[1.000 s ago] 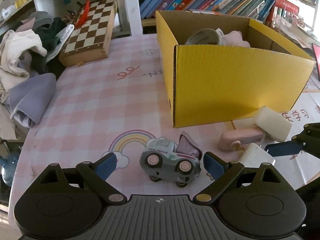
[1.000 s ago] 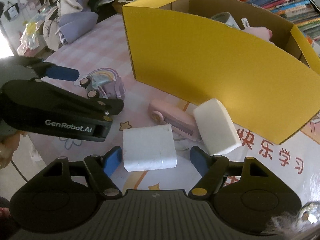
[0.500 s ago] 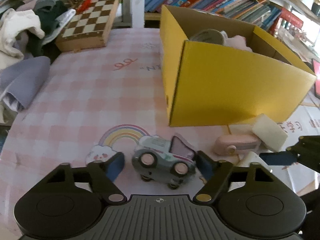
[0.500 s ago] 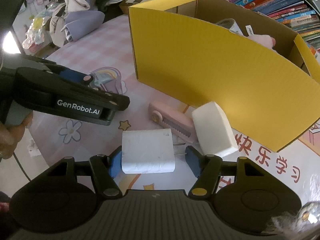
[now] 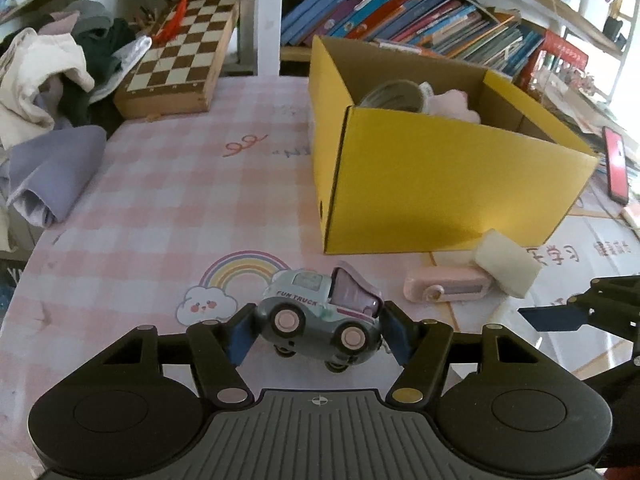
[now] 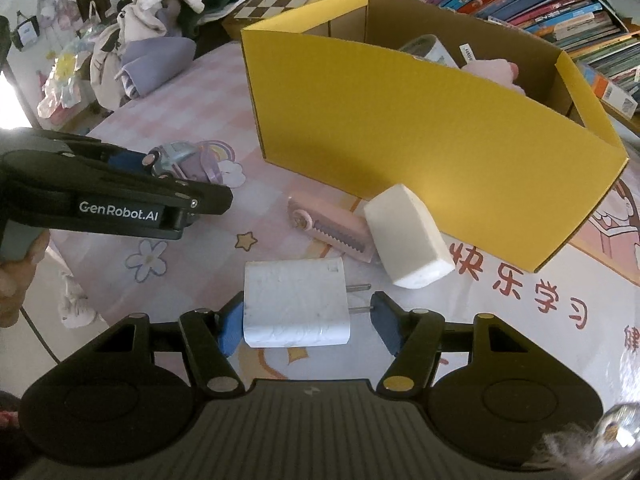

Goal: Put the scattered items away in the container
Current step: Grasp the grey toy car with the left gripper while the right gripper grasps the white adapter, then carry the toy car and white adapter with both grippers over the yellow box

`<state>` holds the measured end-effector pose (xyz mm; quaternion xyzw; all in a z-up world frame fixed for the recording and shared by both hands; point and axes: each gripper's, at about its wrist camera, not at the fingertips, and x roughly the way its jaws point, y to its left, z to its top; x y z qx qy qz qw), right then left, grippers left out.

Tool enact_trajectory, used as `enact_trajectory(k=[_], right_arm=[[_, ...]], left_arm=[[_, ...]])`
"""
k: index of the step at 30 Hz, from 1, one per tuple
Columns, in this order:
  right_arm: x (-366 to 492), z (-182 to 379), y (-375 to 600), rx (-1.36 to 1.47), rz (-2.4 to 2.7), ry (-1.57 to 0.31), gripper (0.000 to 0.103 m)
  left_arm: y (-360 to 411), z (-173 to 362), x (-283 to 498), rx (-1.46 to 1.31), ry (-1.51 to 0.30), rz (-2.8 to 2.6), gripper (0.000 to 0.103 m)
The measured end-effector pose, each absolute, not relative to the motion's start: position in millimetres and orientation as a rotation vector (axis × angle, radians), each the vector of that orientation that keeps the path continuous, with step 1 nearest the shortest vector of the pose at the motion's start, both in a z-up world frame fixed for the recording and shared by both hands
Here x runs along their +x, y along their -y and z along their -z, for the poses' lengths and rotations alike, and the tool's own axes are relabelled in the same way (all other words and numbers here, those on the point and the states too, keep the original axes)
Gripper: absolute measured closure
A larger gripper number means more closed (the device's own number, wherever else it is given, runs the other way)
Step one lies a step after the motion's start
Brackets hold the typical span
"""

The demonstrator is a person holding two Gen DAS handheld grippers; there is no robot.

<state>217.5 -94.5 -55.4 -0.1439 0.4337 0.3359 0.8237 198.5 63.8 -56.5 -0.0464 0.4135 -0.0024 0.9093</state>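
Left gripper [image 5: 316, 330]: the jaws are closing on the toy truck [image 5: 320, 316], one pad at its nose and one at its rear; the truck appears gripped and tilted. I judge the main risk here to be rotation. The truck's rounded ends and wheels could let it pivot or slip out during the carry to the yellow cardboard box [image 5: 440, 184], which stands ahead and to the right of it.

Right gripper [image 6: 306, 326]: jaws at medium width, bracketing the white plug adapter [image 6: 296, 308]. The left pad touches the adapter's flat side. The right pad sits at the tips of the metal prongs [image 6: 358, 298], so I cannot confirm a firm hold. A grip across thin prongs could let the adapter twist or drop.

The adapter lies on the tablecloth [image 6: 520, 320] near the box's front wall. A white sponge block [image 6: 408, 236] and a pink tape dispenser [image 6: 332, 228] lie between adapter and box, and a low carry could knock them.
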Motion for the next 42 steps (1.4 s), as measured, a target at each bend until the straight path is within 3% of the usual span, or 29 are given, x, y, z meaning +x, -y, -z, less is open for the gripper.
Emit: enact_trajectory(k=[10,22,42], right_arm=[[197,36,99,-0.288,-0.697,-0.866,0.040],[196,-15,120,-0.225,-0.627,-0.671,0.040],[287,-60,151,-0.266,-0.632,-0.468,0.040]], left_arm=[[-63,27,175,-0.096,-0.762,0.030,0.037],[-53,-16,176,-0.066,-0.608,0.082,0.037],[-24,-56,250,-0.008,-0.493,0.080,0.037]])
